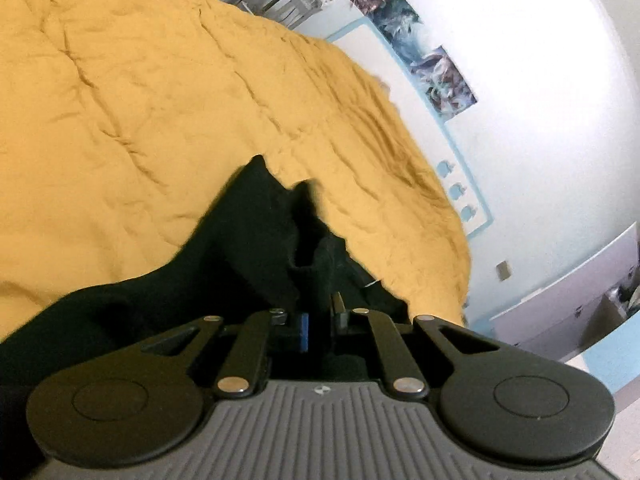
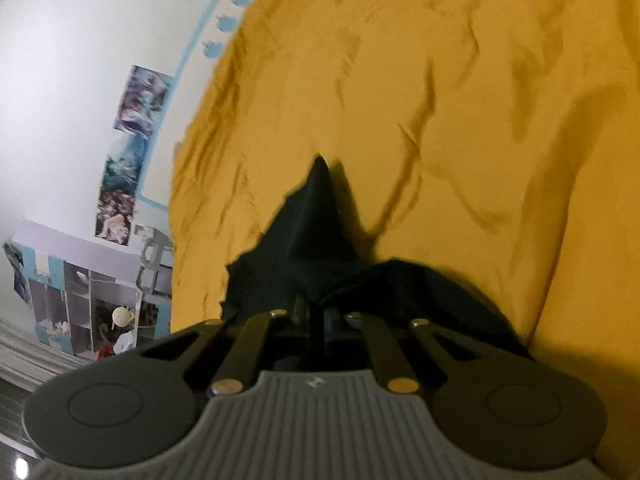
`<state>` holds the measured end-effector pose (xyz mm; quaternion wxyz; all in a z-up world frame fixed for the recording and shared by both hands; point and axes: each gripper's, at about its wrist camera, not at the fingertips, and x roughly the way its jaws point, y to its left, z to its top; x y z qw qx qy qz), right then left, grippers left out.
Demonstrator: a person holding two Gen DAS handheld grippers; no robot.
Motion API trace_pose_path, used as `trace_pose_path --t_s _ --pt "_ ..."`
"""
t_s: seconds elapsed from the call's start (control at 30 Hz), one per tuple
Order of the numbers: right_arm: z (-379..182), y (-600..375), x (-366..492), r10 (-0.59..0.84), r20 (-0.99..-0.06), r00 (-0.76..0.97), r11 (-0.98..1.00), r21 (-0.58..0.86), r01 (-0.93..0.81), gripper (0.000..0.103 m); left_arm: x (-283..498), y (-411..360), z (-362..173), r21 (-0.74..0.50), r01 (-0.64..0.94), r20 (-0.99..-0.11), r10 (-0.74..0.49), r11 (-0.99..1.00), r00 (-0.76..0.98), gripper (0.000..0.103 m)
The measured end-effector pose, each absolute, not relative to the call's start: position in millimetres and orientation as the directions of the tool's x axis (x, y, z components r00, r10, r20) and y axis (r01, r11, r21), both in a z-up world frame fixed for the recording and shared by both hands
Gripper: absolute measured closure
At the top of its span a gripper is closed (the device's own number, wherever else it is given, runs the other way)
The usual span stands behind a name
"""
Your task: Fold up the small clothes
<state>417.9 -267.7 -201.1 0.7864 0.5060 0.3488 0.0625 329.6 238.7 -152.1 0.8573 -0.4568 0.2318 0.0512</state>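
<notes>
The left gripper (image 1: pixel 318 280) is pinching a black piece of clothing (image 1: pixel 248 248) with its jaws squeezed tight on the cloth. The right gripper (image 2: pixel 316 280) is pinching the same black cloth (image 2: pixel 312 232) too, jaws squeezed tight. The black clothing is lying on a wrinkly yellow blanket (image 1: pixel 160 100), with its pinched corners sticking up. A white wall (image 1: pixel 540 80) with pictures (image 1: pixel 400 24) is standing behind.

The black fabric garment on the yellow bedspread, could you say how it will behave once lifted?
The black fabric garment is probably floppy: it peaks and droops at both grippers. It seems light, bunching easily. The yellow bedspread looks wrinkled, so dragging may snag.
</notes>
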Motion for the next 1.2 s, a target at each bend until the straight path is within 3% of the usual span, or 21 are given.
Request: trace_pose_path --t_s 0.17,0.23,0.4,0.47,0.57,0.63,0.67,0.77,0.83,0.87,0.9,0.97,1.17,1.2 --pt "-227.1 -266.5 421.9 0.445 -0.588 0.676 0.498 0.789 0.359 0.094 337.6 249.1 -196.2 -0.683 -0.461 -0.613 -0.101 0.567 0.783 0.095" --pt "-238.8 -270.7 420.0 0.458 -0.582 0.672 0.457 0.803 0.383 0.093 332.8 253.0 -205.2 -0.715 -0.467 -0.603 -0.121 0.520 0.789 0.094" --pt "-200.5 -275.8 401.7 0.416 -0.577 0.703 0.532 0.781 0.327 0.065 321.3 248.1 -175.7 -0.680 -0.466 -0.617 -0.099 0.567 0.781 0.090" --pt "-180.5 -273.1 397.0 0.403 -0.542 0.738 0.571 0.779 0.259 0.064 313.2 243.1 -156.9 -0.645 -0.469 -0.618 -0.051 0.604 0.784 0.090" --pt "-163.8 -267.0 398.2 0.398 -0.501 0.769 0.605 0.773 0.191 0.060 306.3 234.6 -137.5 -0.609 -0.472 -0.597 0.023 0.638 0.802 0.084" --pt "-155.5 -256.3 411.5 0.433 -0.449 0.782 0.626 0.774 0.098 0.056 314.0 228.6 -131.9 -0.614 -0.422 -0.561 0.007 0.667 0.828 0.070" --pt "-155.8 -251.2 420.9 0.445 -0.437 0.781 0.628 0.774 0.075 0.054 319.4 225.2 -131.9 -0.607 -0.413 -0.562 0.000 0.679 0.827 0.069" --pt "-182.5 -235.7 466.0 0.537 -0.453 0.712 0.569 0.817 0.091 0.054 336.4 218.1 -139.2 -0.599 -0.398 -0.566 -0.015 0.695 0.824 0.069" --pt "-192.4 -233.4 475.3 0.550 -0.465 0.694 0.555 0.824 0.112 0.059 347.2 218.3 -152.1 -0.610 -0.389 -0.580 -0.054 0.690 0.813 0.068" --pt "-202.4 -233.2 482.3 0.532 -0.491 0.690 0.566 0.812 0.142 0.066 352.6 219.7 -160.3 -0.603 -0.411 -0.603 -0.053 0.684 0.796 0.068" --pt "-220.7 -236.5 488.4 0.465 -0.572 0.676 0.593 0.768 0.242 0.081 355.7 222.4 -167.7 -0.593 -0.429 -0.623 -0.050 0.681 0.781 0.068" --pt "-235.3 -243.2 486.1 0.444 -0.597 0.668 0.578 0.760 0.296 0.103 361.8 227.3 -184.5 -0.571 -0.462 -0.655 -0.038 0.679 0.754 0.070" --pt "-231.4 -256.8 471.1 0.470 -0.552 0.689 0.538 0.798 0.272 0.103 357.5 235.3 -185.1 -0.606 -0.417 -0.633 -0.093 0.677 0.769 0.071" --pt "-225.4 -254.9 470.9 0.474 -0.539 0.696 0.535 0.804 0.259 0.092 356.6 232.9 -179.8 -0.615 -0.396 -0.622 -0.111 0.681 0.775 0.067"
